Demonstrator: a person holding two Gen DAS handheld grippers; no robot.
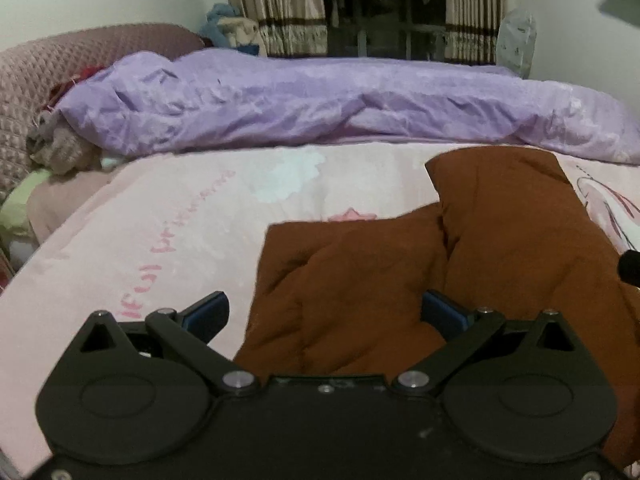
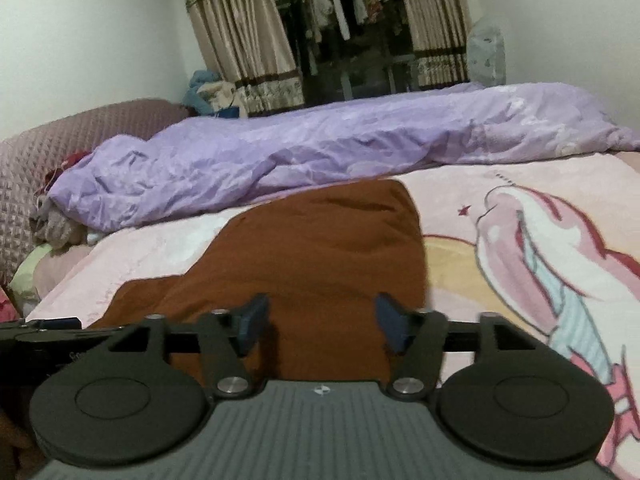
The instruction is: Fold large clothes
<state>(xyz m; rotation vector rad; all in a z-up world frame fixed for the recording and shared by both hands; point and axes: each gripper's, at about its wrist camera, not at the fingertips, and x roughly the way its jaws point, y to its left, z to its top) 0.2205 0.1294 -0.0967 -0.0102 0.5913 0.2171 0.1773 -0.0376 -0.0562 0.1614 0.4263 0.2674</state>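
A large rust-brown garment [image 1: 400,272] lies partly folded and rumpled on the pink printed bedspread [image 1: 160,232]. My left gripper [image 1: 325,314] is open just above the garment's near left part, its jaws wide apart and empty. In the right wrist view the same brown garment [image 2: 320,248] stretches away from me on the bedspread [image 2: 520,200]. My right gripper [image 2: 320,322] is open over the garment's near end and holds nothing. The left gripper's body shows at the left edge of the right wrist view [image 2: 40,330].
A rumpled purple duvet [image 1: 320,108] lies across the far side of the bed, also in the right wrist view [image 2: 320,140]. A quilted mauve headboard [image 1: 60,64] stands at the left with small clothes heaped below it. Curtains [image 2: 240,40] and a dark window are behind.
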